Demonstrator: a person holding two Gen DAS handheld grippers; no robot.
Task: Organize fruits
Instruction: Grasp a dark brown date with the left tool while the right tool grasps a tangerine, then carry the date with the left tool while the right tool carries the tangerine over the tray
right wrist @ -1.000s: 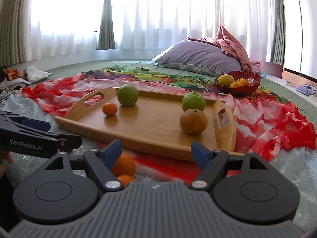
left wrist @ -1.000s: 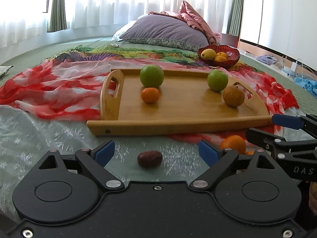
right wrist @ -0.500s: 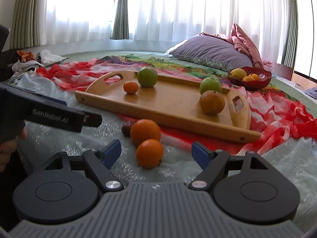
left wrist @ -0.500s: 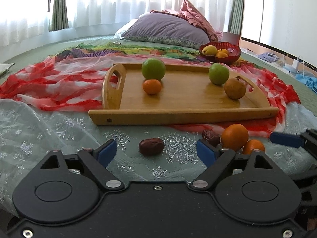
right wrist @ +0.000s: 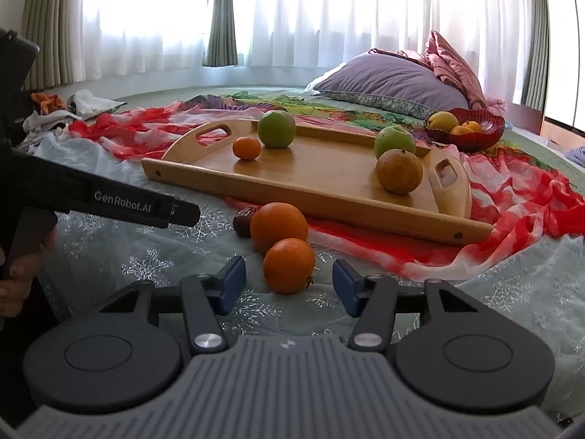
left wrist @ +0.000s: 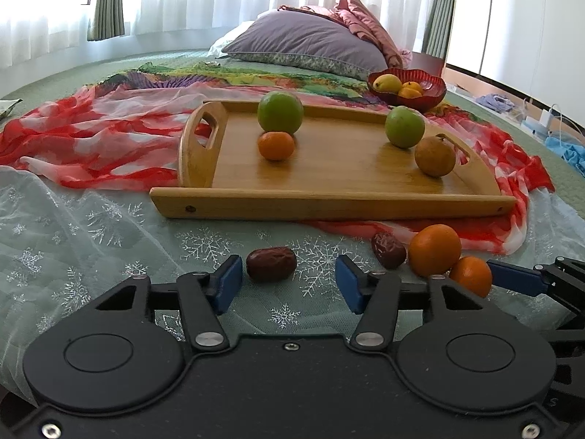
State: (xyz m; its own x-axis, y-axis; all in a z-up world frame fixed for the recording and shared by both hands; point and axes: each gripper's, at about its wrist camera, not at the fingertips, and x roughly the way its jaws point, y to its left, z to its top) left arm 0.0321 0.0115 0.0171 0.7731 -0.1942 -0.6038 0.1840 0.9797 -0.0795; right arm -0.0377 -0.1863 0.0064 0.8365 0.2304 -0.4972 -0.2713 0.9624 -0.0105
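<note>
Premises: a bedroom in a private home. A bed (left wrist: 55,219) covered by a green quilted spread fills most of both views, with a purple pillow (left wrist: 307,42) and a crumpled pink quilt (left wrist: 365,25) at its far end. White sheer curtains (right wrist: 329,18) with green drapes (right wrist: 221,18) hang across broad windows behind the bed. A red-and-white scarf (left wrist: 91,139) and a snowflake-patterned sheer cloth (left wrist: 91,226) lie spread over the bed. A wooden serving tray (left wrist: 329,205) and a red fruit bowl (left wrist: 431,93) rest on them. Loose clothing (right wrist: 55,109) lies heaped at the bed's far left edge in the right wrist view.
</note>
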